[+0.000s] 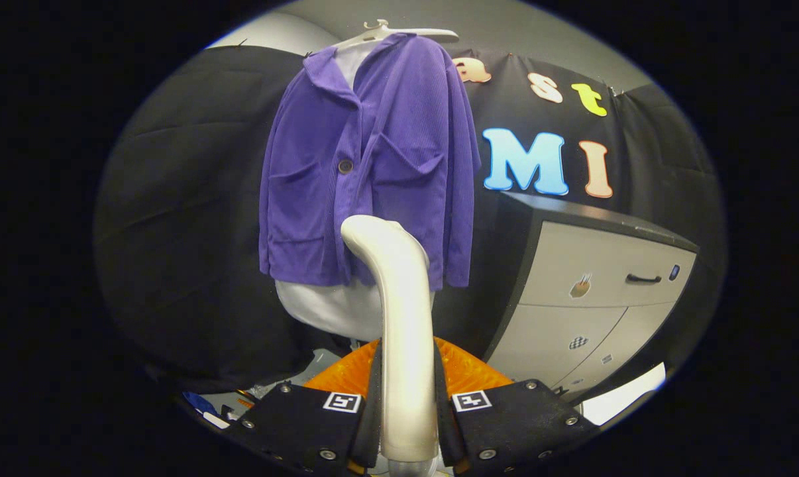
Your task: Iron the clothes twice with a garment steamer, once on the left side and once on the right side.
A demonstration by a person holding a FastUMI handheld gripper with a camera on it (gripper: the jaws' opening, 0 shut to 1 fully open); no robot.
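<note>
A purple jacket (373, 165) hangs over a white shirt (333, 308) on a white hanger (399, 33), in front of the black cloth wall. My gripper (407, 397) is shut on the cream handle of the garment steamer (403, 318), both fingers pressing its sides. The steamer rises from between the fingers and curves at its top toward the jacket's lower hem. Its head stands in front of the jacket's lower middle; whether it touches the cloth I cannot tell. The steamer's nozzle face is hidden from me.
A grey cabinet (591, 298) with a dark top, a drawer handle (641, 279) and small stickers stands to the right of the jacket. Small items (227, 404) lie low at the left beside the fingers. An orange part (469, 371) sits just behind the fingers.
</note>
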